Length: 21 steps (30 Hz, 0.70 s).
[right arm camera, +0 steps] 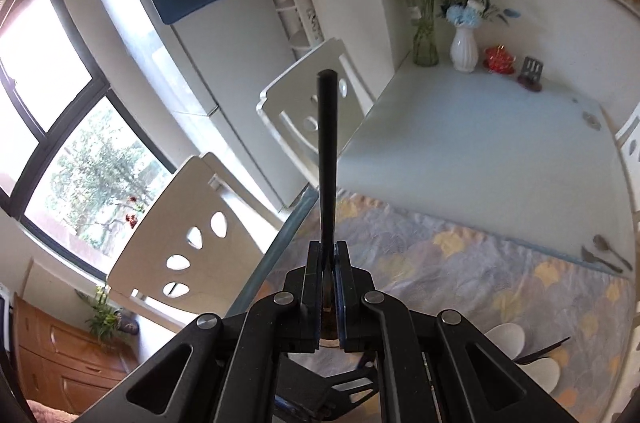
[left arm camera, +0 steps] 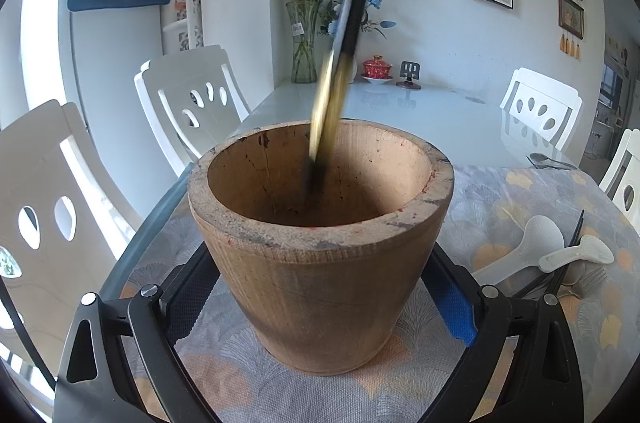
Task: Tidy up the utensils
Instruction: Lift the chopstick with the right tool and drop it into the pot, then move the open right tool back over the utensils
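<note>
The black-handled utensil (right arm camera: 327, 159) I am carrying sits pinched between the pads of my right gripper (right arm camera: 330, 263), whose jaws are pressed almost together on its lower shaft; the handle runs straight ahead along the fingers and ends in a blunt black tip. In the left wrist view the same utensil (left arm camera: 340, 63) shows as a blurred streak, dark at the upper end and brassy lower down, its long axis steep and leaning a little to the right at the top, its lower end inside the mouth of the wooden pot (left arm camera: 320, 255). So the pot lies directly below the utensil, and I judge that the coming move turns on keeping that axis near upright over the opening.

My left gripper (left arm camera: 320, 303) is spread wide around the pot, one finger on either side of its lower wall; I cannot tell whether the pads actually press on the wood. That hand is nearer the pot, while the right is nearer the utensil.

Outward on the patterned cloth (left arm camera: 520, 207), to the pot's right, lie two white rice paddles (left arm camera: 560, 247), dark chopsticks and forks, not yet gathered
</note>
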{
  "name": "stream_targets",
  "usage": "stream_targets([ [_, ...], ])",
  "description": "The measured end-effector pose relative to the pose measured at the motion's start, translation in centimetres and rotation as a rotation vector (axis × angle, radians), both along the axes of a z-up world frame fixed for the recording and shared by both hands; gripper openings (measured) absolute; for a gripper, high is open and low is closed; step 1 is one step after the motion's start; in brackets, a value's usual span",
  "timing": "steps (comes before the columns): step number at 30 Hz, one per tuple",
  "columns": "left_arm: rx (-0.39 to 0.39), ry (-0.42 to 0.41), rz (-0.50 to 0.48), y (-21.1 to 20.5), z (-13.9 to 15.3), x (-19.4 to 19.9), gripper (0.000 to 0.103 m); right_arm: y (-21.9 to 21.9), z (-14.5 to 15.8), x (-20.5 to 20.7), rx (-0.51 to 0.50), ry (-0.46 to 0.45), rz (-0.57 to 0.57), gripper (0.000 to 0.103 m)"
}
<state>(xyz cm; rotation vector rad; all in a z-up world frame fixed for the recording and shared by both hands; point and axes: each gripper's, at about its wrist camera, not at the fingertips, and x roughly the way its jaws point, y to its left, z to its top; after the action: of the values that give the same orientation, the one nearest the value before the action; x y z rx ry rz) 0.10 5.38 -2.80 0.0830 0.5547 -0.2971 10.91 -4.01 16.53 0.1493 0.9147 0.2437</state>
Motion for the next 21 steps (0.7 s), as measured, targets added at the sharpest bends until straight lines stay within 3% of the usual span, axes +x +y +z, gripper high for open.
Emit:
stream_targets([
  [1,-0.003,0.002,-0.001,0.0,0.0,0.0,0.097,0.1,-0.2,0.1,0.003,0.012,-0.001,0.016],
  [3,-0.003,0.004,-0.001,0.0,-0.1,0.1,0.097,0.1,-0.6,0.6,0.002,0.045,-0.014,0.058],
  [4,-0.003,0.004,-0.001,0.0,-0.1,0.1,0.097,0.0,-0.7,0.6,0.004,0.045,-0.022,0.064],
  [13,-0.003,0.005,-0.003,0.0,-0.2,0.2,0.097,-3.2,-0.7,0.6,0.064,0.052,-0.105,0.066],
  [17,-0.003,0.005,-0.002,0.0,-0.2,0.2,0.097,-6.9,-1.4,0.4,0.132,0.085,-0.202,0.067],
  [21,-0.005,0.010,-0.004,0.1,-0.3,0.2,0.097,-12.4,-3.6,-0.6,0.244,0.165,-0.382,0.067],
])
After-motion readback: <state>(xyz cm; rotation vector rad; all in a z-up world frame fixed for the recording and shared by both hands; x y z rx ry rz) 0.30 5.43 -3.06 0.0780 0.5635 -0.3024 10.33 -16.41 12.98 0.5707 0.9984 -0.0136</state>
